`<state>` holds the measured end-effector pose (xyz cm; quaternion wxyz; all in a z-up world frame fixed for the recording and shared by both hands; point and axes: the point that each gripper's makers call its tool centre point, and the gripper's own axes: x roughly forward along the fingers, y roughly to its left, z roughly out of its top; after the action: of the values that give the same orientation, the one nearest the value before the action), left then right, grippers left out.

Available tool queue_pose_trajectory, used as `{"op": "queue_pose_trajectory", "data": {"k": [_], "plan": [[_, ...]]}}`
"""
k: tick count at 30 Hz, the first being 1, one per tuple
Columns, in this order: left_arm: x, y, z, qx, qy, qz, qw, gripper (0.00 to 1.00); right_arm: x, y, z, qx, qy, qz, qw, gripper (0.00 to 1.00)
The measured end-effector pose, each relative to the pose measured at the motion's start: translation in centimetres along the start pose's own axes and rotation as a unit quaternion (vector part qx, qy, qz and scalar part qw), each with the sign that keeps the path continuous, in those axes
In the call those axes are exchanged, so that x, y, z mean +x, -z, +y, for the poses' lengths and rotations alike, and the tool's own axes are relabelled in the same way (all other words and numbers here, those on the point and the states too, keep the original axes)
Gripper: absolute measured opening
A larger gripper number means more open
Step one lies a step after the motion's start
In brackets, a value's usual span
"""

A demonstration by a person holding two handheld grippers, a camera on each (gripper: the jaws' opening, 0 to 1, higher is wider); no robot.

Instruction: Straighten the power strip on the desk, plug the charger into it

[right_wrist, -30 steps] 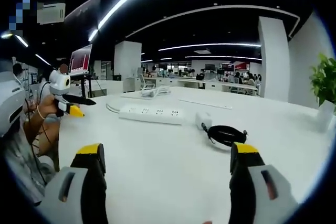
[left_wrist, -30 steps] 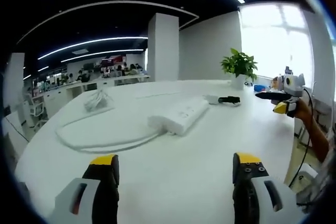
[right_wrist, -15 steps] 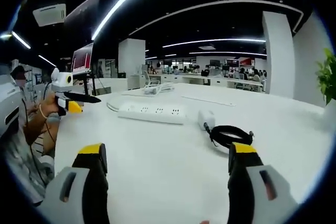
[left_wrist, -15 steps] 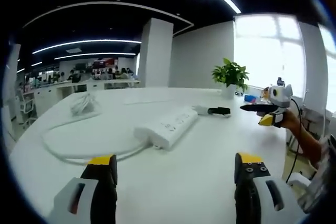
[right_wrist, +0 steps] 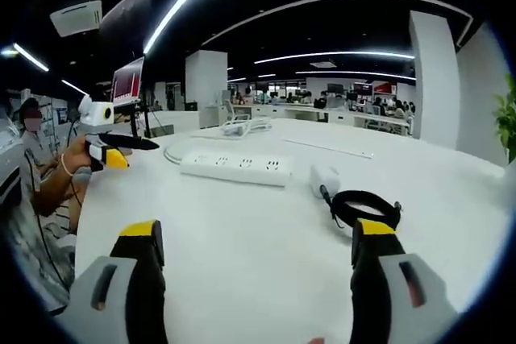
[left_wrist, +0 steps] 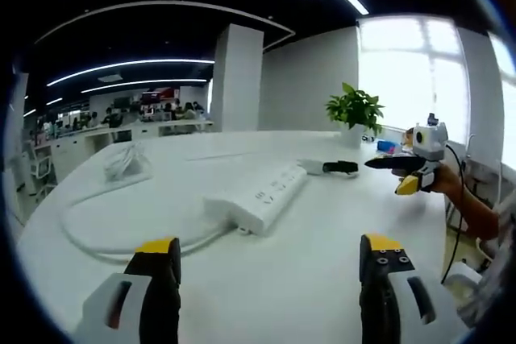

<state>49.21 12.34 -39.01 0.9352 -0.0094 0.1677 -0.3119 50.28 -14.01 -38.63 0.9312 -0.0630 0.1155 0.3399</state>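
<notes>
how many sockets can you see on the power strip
3, in a row along the top of the power strip in the right gripper view: one near the left end, one mid, one toward the right; others may be hidden.

No legible text, label, brand or number is found. A red sign (left_wrist: 153, 96) far beyond the tongs and a lit screen (right_wrist: 127, 84) are too blurred to be read.

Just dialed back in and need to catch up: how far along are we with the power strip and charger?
Nothing looks done yet. The power strip lies untouched on the desk, its sockets empty. The charger sits beside it, unplugged, its black cable coiled. Nothing is in hand: the left gripper and right gripper are both open, short of both items. Left: straighten the strip, then grasp and plug in the charger.
</notes>
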Motion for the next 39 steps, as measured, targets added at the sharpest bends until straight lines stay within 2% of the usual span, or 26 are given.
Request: {"op": "queue_pose_trajectory", "data": {"k": [10,18,23,31,39], "plan": [[1.0,0.1,0.1,0.006,0.000,0.006,1.0000,0.93,2.3,-1.0,-0.1,-0.011,-0.017,-0.009,0.9997,0.96],[1.9,-0.2,0.6,0.007,-0.005,0.006,0.9999,0.92,3.5,0.0,-0.5,-0.004,-0.031,0.005,0.9995,0.95],[2.6,-0.4,0.4,0.006,0.000,0.006,1.0000,0.92,4.1,-0.1,-0.4,-0.009,-0.035,0.011,0.9993,0.95],[3.4,-0.5,0.4,0.005,0.001,0.010,0.9999,0.92,5.5,-0.1,0.5,-0.004,-0.060,0.018,0.9980,0.94],[3.9,-0.7,0.7,-0.003,0.005,0.010,0.9999,0.91,7.3,0.0,0.4,-0.010,-0.065,0.033,0.9973,0.94]]}}
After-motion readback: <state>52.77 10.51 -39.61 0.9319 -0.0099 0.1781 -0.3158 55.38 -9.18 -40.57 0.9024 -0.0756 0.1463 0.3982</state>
